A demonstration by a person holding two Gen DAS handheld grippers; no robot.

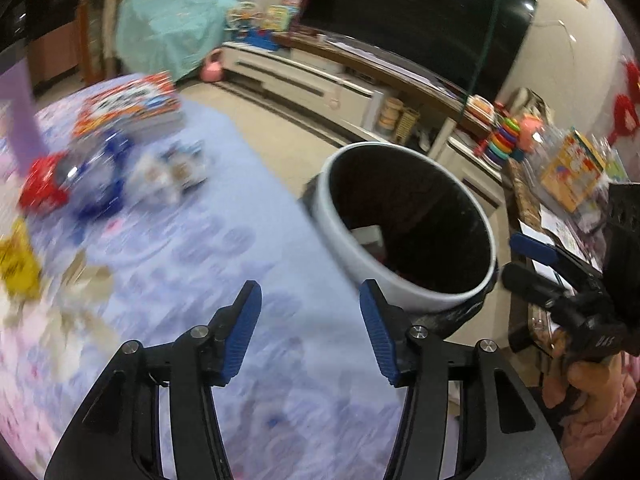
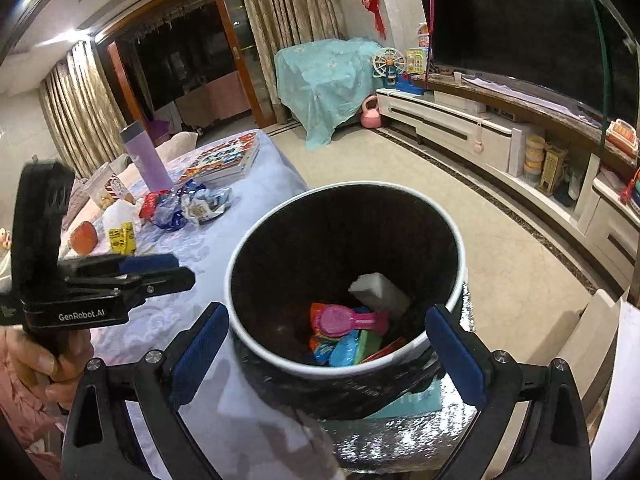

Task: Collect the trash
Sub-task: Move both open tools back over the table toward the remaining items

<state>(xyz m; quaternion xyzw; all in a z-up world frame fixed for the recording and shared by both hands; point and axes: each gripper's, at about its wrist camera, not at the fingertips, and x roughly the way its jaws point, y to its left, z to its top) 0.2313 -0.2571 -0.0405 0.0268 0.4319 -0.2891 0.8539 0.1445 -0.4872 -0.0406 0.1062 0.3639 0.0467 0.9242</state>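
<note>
A white trash bin with a black liner (image 2: 448, 304) stands beside the table and holds a white block (image 2: 380, 290), a pink item (image 2: 344, 320) and colourful wrappers. My right gripper (image 2: 326, 344) is open and empty over the bin's near rim. The bin shows in the left wrist view (image 1: 348, 220). My left gripper (image 1: 310, 330) is open and empty above the lilac tablecloth (image 1: 224, 240). Crumpled red (image 1: 40, 188), blue (image 1: 100, 184) and white (image 1: 168, 168) wrappers and a yellow one (image 1: 16, 264) lie blurred on the table.
A purple bottle (image 2: 144, 156), books (image 2: 224, 160), a snack cup (image 2: 110, 190) and an orange item (image 2: 84, 238) are on the table. A TV unit (image 2: 460, 128) with toys runs along the far wall. A cluttered side table (image 1: 560, 200) stands right of the bin.
</note>
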